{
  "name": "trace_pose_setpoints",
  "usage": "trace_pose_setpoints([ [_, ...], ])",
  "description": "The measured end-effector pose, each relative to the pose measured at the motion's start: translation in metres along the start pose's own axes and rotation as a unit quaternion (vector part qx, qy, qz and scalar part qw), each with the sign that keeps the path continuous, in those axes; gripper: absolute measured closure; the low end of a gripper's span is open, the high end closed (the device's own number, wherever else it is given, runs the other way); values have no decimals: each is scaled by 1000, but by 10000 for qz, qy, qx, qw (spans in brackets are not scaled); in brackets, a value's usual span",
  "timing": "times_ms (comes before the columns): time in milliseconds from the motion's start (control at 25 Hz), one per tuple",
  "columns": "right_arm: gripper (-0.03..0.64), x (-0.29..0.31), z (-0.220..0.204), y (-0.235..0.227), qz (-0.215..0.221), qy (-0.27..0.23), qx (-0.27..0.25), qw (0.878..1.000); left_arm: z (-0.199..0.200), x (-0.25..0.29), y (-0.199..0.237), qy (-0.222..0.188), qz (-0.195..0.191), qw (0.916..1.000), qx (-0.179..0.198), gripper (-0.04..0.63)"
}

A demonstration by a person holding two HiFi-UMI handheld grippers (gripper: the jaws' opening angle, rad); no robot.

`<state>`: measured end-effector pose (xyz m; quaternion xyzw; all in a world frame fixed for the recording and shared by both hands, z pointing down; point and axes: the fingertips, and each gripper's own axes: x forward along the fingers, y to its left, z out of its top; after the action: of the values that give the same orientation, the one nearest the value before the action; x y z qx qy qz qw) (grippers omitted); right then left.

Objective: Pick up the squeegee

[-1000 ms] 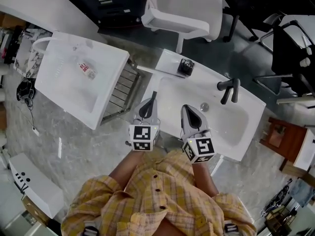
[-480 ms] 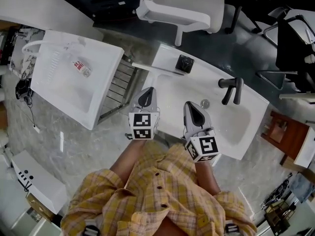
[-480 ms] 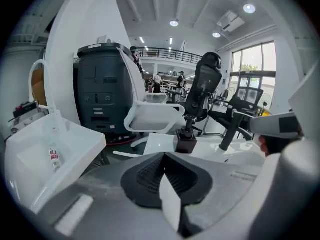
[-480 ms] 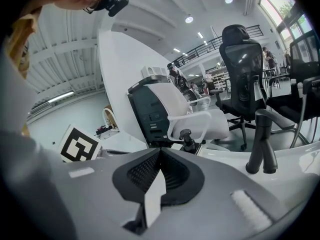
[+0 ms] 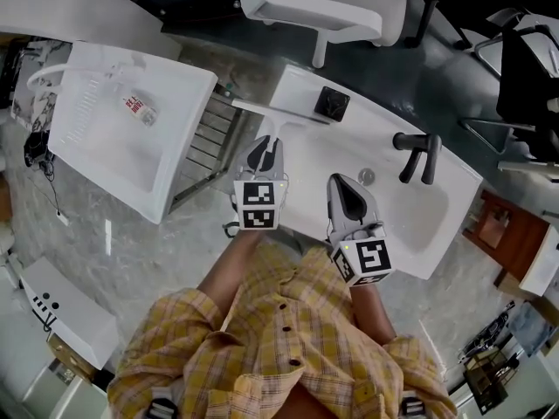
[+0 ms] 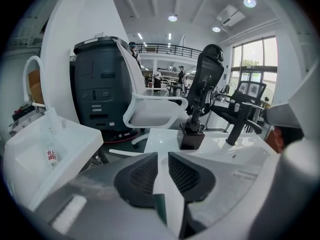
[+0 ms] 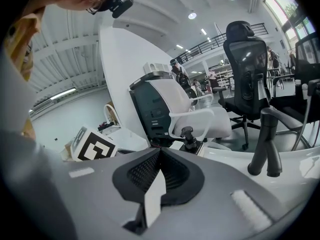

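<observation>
The left gripper (image 5: 265,149) hangs over the near-left rim of the sink (image 5: 410,225), its jaws opening with nothing between them. The right gripper (image 5: 349,195) is closed and empty. What is probably the squeegee (image 5: 330,105), dark and standing upright, sits on the sink's far-left corner. The jaws should be fully wide before closing squarely on its top.

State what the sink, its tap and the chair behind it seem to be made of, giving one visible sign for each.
The sink is likely glazed ceramic or cast resin: white, glossy, showing reflections. The tap is probably metal with a matte black coating: dark, with little glare. The chair seems to be moulded white plastic: a smooth, one-piece shell.
</observation>
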<state>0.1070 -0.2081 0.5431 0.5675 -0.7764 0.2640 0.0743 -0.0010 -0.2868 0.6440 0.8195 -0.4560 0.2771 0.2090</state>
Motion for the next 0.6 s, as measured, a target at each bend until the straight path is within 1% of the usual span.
trace_pose_setpoints([
  [80, 616, -1, -1, -2, -35, 34, -16, 10000, -2, 6, -1, 17, -7, 10000, 75, 543],
  [240, 616, -4, -4, -6, -77, 69, 5, 9999, -5, 17, -2, 113, -21, 9996, 259, 508],
  [400, 617, -4, -7, -6, -70, 98, 19, 9999, -10, 25, 2, 239, 16, 9993, 294, 488],
  [600, 617, -8, -8, -9, -104, 124, -46, 9999, -21, 34, 6, 349, 36, 9989, 313, 483],
])
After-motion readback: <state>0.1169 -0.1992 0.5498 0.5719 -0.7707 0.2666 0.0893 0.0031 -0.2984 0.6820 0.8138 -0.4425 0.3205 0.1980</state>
